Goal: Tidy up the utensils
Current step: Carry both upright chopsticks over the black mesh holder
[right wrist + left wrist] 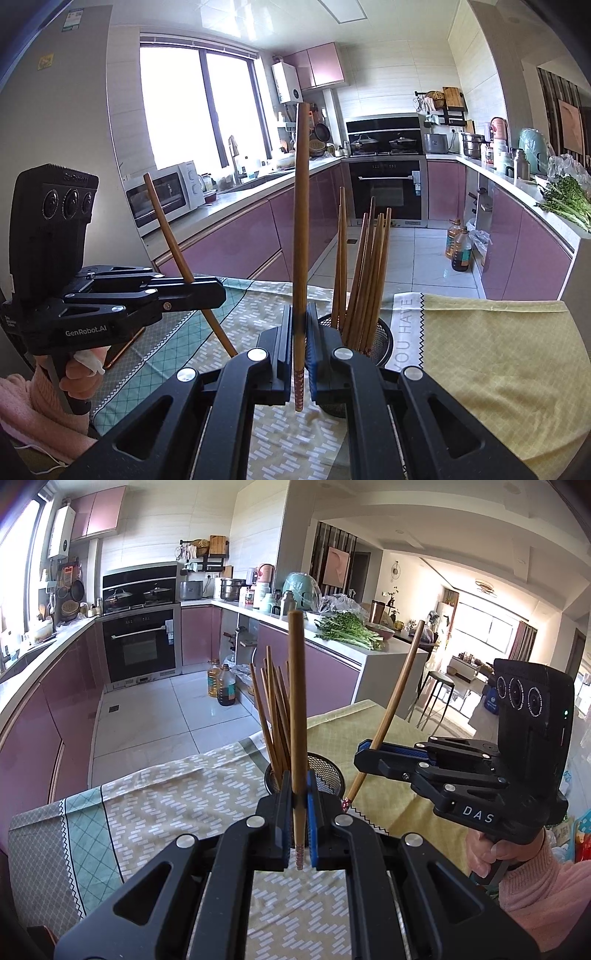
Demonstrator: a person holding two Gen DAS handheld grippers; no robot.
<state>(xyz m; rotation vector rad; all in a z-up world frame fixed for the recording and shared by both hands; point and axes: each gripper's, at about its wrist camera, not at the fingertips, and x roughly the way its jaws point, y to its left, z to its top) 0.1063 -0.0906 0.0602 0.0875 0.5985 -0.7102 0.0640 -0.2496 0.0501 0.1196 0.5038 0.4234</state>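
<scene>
My left gripper (300, 797) is shut on a brown wooden chopstick (296, 701), held upright just in front of a black mesh cup (325, 771) that holds several chopsticks (275, 712). My right gripper (300, 325) is shut on another chopstick (301, 221), also upright, beside the same mesh cup (382, 341) with its chopsticks (364, 273). The right gripper (373, 755) shows in the left wrist view with its chopstick (397, 686) tilted. The left gripper (212, 291) shows in the right wrist view with its chopstick (173, 243) tilted.
The cup stands on a table with a patterned green cloth (147, 812) and a yellow cloth (498, 354). Purple kitchen cabinets, an oven (386, 192), oil bottles on the floor (221, 683) and a counter with greens (347, 629) lie beyond the table edge.
</scene>
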